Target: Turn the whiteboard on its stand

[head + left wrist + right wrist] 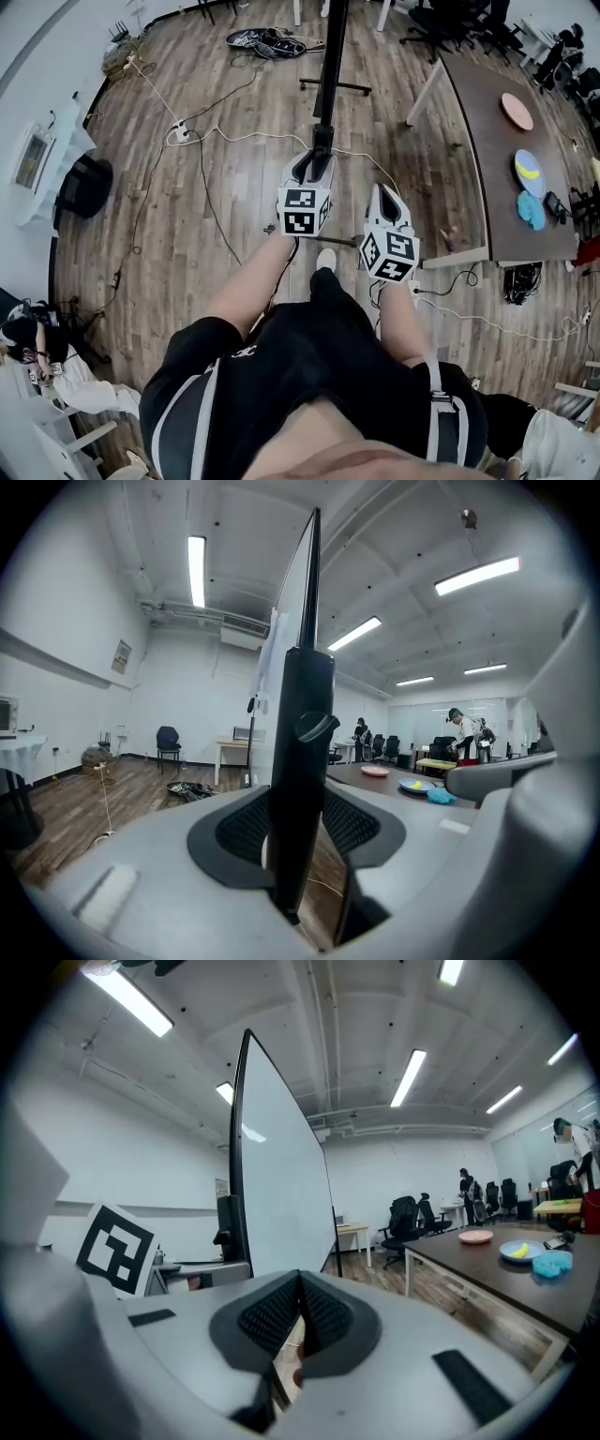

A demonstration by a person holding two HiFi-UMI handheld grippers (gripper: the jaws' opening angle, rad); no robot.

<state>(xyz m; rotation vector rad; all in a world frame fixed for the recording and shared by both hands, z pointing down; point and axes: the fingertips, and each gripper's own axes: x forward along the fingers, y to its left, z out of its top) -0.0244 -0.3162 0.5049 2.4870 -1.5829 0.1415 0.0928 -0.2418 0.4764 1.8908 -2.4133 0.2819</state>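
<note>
Left gripper (298, 829) is clamped on the post (302, 714), right gripper (298, 1321) pinched shut and empty beside the whiteboard (281, 1176); grip looks made, so swinging it round comes next.

Bright ceiling strip lights (196, 569); fisheye-warped edges, perhaps slightly soft.
</note>
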